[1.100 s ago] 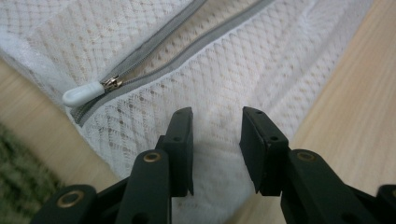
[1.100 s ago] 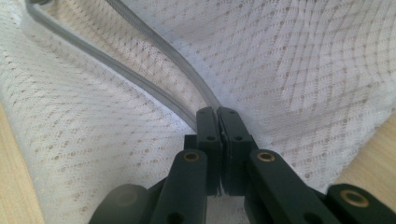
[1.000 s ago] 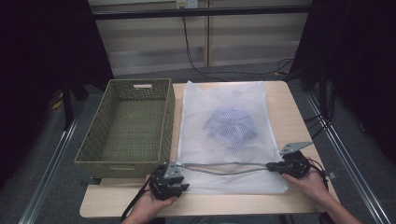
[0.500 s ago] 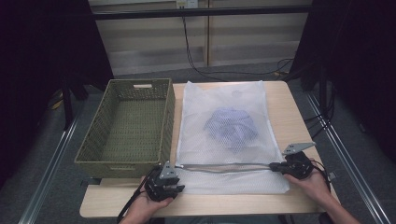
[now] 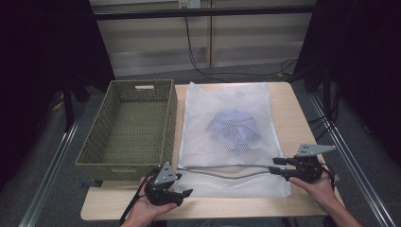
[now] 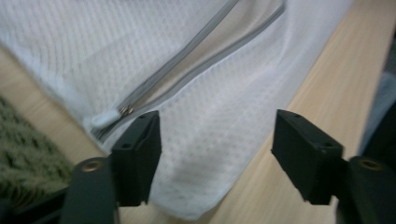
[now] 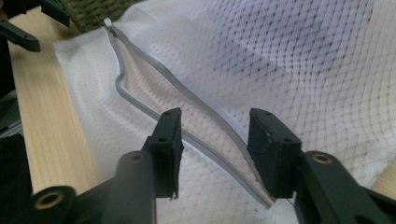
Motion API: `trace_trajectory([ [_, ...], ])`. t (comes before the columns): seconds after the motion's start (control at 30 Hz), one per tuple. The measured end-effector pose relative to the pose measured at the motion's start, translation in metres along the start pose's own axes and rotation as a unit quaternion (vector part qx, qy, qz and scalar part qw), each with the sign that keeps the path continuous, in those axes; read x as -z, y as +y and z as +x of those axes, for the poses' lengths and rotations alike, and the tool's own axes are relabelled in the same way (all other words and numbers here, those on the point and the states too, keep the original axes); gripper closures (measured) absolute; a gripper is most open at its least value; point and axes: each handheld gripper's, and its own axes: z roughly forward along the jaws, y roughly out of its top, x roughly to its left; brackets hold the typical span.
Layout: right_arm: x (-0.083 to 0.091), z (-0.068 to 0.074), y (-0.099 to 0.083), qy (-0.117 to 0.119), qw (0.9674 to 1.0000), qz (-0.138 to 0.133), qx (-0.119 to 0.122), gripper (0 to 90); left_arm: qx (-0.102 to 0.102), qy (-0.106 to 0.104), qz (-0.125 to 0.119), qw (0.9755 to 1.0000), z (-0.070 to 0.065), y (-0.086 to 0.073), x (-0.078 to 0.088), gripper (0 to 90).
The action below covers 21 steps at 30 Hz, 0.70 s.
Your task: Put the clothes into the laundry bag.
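A white mesh laundry bag (image 5: 229,101) lies flat on the wooden table (image 5: 283,106), with a blue garment (image 5: 234,127) bunched inside it. Its grey zipper (image 5: 227,173) runs along the near end and gapes open. My left gripper (image 5: 177,191) is open at the bag's near left corner; in the left gripper view its jaws (image 6: 217,149) straddle the corner, just short of the zipper's white end tab (image 6: 106,119). At the zipper's right end my right gripper (image 5: 279,166) is open too, its jaws (image 7: 215,144) standing on either side of the parted zipper bands (image 7: 196,112).
An olive woven basket (image 5: 127,127) stands empty to the left of the bag, its wall close to my left gripper. The table's front edge (image 5: 213,208) is right behind both hands. Cables lie on the floor beyond the table.
My left gripper has drawn back a little toward the table's front edge, away from the zipper end. The right gripper and the bag have hardly moved.
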Motion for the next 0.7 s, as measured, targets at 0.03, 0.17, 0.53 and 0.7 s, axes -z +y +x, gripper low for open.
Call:
trace_trajectory([
  [0.03,0.001,0.001,0.000,0.004,1.0000,-0.004,0.001,52.0,0.003,-0.004,-0.008,1.0000,-0.002,0.002,0.002,29.5],
  [0.17,0.010,0.003,0.001,0.015,0.9987,-0.046,-0.013,42.7,0.008,-0.012,-0.033,0.9994,-0.006,0.004,0.007,23.0],
  [0.53,0.031,0.017,-0.010,0.001,0.9966,-0.081,-0.013,39.1,0.020,0.008,-0.080,0.9966,-0.009,-0.003,0.023,15.1],
  [0.7,0.029,0.009,-0.010,-0.009,0.9963,-0.082,-0.023,39.2,0.008,0.003,-0.073,0.9973,-0.009,0.000,0.019,15.0],
])
